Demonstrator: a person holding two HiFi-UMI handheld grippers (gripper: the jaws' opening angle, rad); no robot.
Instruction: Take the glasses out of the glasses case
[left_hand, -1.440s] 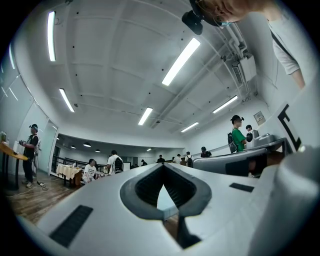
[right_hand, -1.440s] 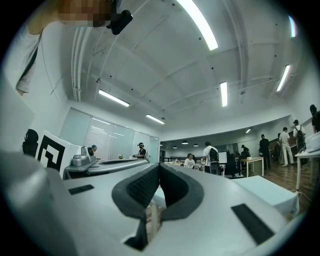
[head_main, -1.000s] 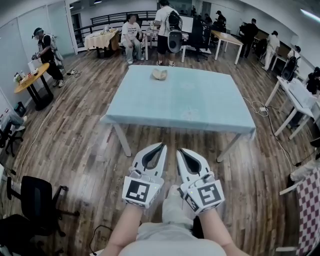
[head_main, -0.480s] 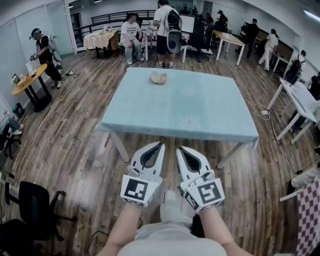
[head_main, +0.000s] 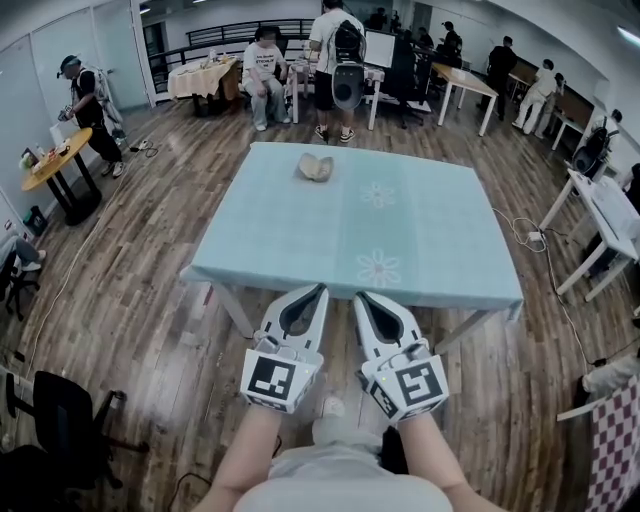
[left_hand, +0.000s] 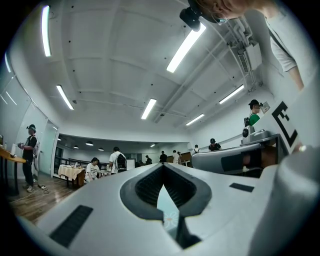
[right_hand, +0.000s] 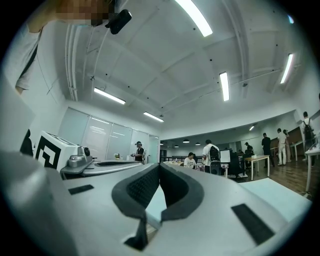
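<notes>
Left gripper (head_main: 322, 291): you hold it low in front of you, pointing ahead at the table, its marker cube nearest your wrist.
Left jaws: closed, tips meeting, with nothing between them; only a sliver of blue cloth shows through the gap behind the tips.
Right gripper (head_main: 358, 298): you hold it just beside the left one and parallel to it, the two apart by a narrow gap.
Right jaws: closed tip to tip, and they grip nothing.
Floor (head_main: 150, 300): brown wood planks lie under you and all round the table.
Chair (head_main: 60, 400): a black office chair stands at your lower left.
Table (head_main: 440, 270): covered by a pale blue cloth, its near edge lies just past your gripper tips in the head view.
Flower prints (head_main: 378, 268): one is near the front edge and a second sits farther up the cloth.
Case (head_main: 317, 167): a small beige shape lies at the table's far end, a little left of centre and well apart from both grippers; it is too small for you to tell whether it is open.
Round table (head_main: 50, 160): it stands far left, with a person (head_main: 88, 100) standing beside it.
Back of room: one person sits (head_main: 262, 70) and one stands with a backpack (head_main: 335, 50) beyond the table's far edge.
</notes>
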